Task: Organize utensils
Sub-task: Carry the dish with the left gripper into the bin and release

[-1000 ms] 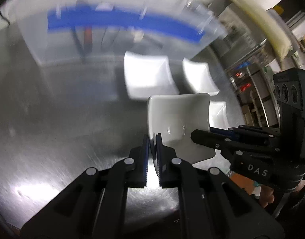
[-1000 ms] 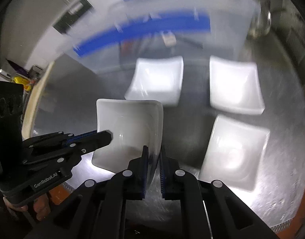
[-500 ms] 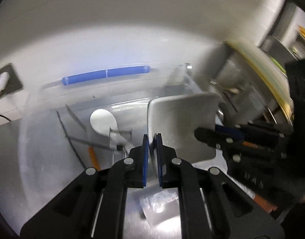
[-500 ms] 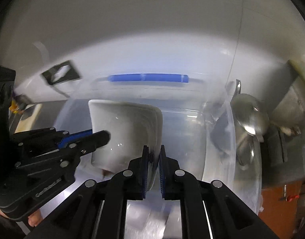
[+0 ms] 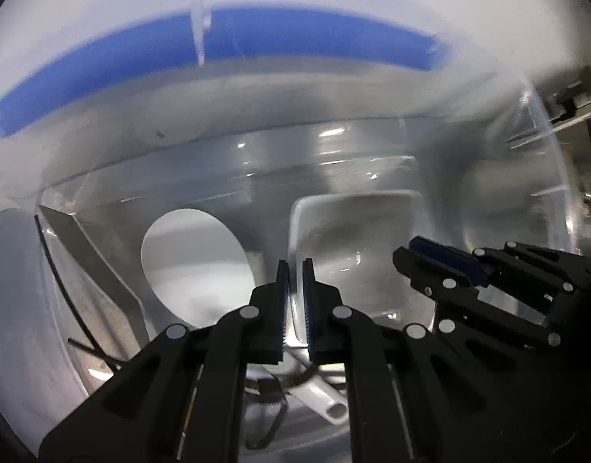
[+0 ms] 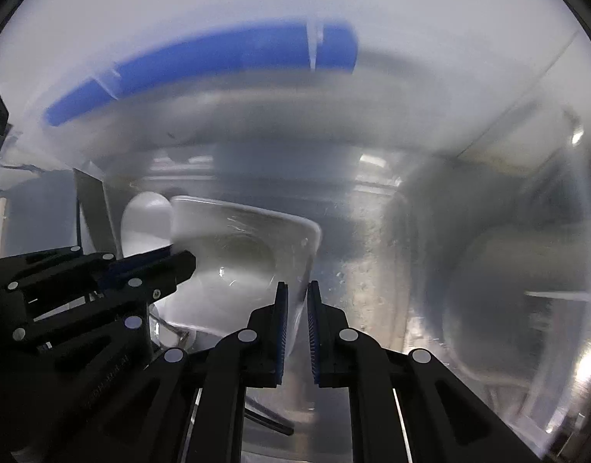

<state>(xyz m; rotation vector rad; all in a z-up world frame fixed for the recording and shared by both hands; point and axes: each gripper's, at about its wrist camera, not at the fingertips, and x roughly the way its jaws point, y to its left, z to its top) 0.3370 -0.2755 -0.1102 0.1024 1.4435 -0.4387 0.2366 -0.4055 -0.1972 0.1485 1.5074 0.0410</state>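
A white square dish (image 5: 357,247) hangs between both grippers inside a clear plastic bin (image 5: 334,162) with a blue handle (image 5: 218,46). My left gripper (image 5: 295,270) is shut on the dish's left rim. My right gripper (image 6: 295,293) is shut on the dish's right rim (image 6: 303,254); it also shows at the right of the left wrist view (image 5: 442,258). A white spoon (image 5: 195,258) lies in the bin left of the dish, its handle (image 5: 326,409) running under my left gripper. It also shows in the right wrist view (image 6: 144,223).
A flat metal utensil (image 5: 90,262) and thin black wire pieces (image 5: 79,339) lie in the bin's left part. The bin's clear walls (image 6: 546,231) close in on all sides. Metal kitchen fittings (image 5: 569,108) show beyond the right wall.
Both grippers carried the dish from above the steel table into the clear bin and lower toward its floor. The other dishes on the table have left view.
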